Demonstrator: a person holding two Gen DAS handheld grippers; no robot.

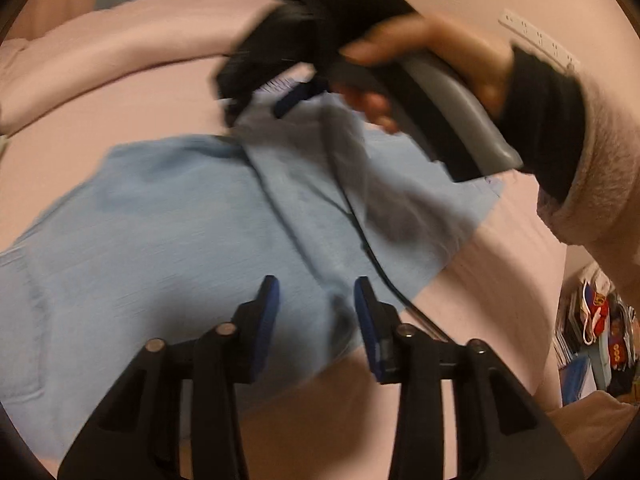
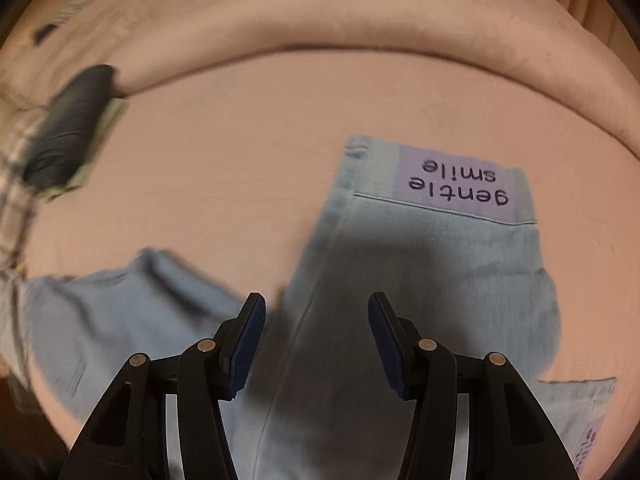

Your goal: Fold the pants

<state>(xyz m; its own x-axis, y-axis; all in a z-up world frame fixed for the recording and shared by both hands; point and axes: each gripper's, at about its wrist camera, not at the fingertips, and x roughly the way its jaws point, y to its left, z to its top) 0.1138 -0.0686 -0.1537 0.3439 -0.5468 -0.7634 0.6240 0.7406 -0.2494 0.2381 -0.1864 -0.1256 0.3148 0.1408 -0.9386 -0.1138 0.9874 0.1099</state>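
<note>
Light blue denim pants [image 1: 160, 220] lie spread on a pink bed sheet [image 1: 132, 112]. My left gripper [image 1: 316, 296] hovers over them near their lower edge, open, with nothing between its blue pads. At the top of the left wrist view a hand [image 1: 432, 52] holds my right gripper [image 1: 288, 100], blurred, over the far part of the pants. In the right wrist view my right gripper [image 2: 316, 320] stands open above a pants leg [image 2: 400, 300] bearing a purple "gentle smile" label [image 2: 456, 184]. Another fold of the pants [image 2: 120, 312] lies at lower left.
A rolled pink quilt [image 2: 360, 24] runs along the back of the bed. A black cable [image 1: 360, 232] trails across the pants. A blurred dark object [image 2: 68, 132] sits at the left by plaid fabric [image 2: 16, 184]. A white power strip [image 1: 536, 36] hangs on the wall; colourful clutter [image 1: 592, 328] lies beyond the bed's right edge.
</note>
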